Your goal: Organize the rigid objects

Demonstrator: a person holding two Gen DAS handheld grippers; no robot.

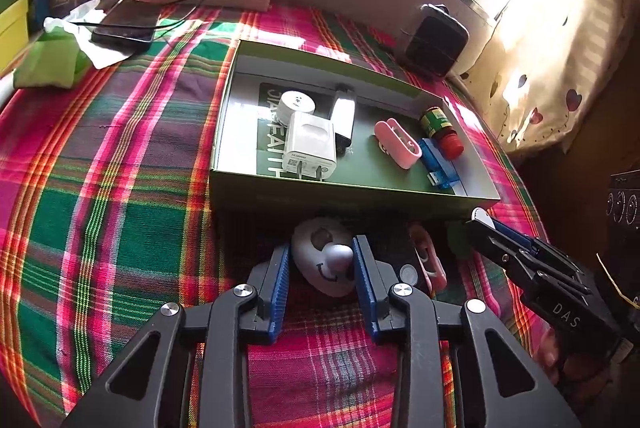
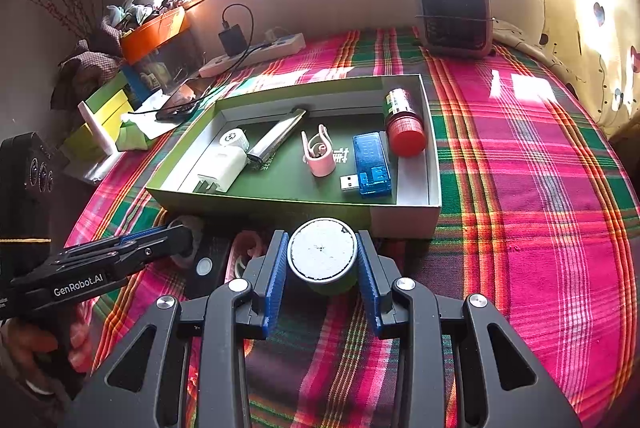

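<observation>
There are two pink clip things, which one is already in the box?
The pink clip lying mid-box between the silver lighter and the blue USB stick. The other pink clip lies on the cloth outside the box's front wall.

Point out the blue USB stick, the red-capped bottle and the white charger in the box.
blue USB stick [image 2: 371, 163]: right wrist view, middle of its translucent body.
red-capped bottle [image 2: 406, 135]: right wrist view, on the red cap.
white charger [image 1: 308, 143]: left wrist view, top face of the block.
</observation>
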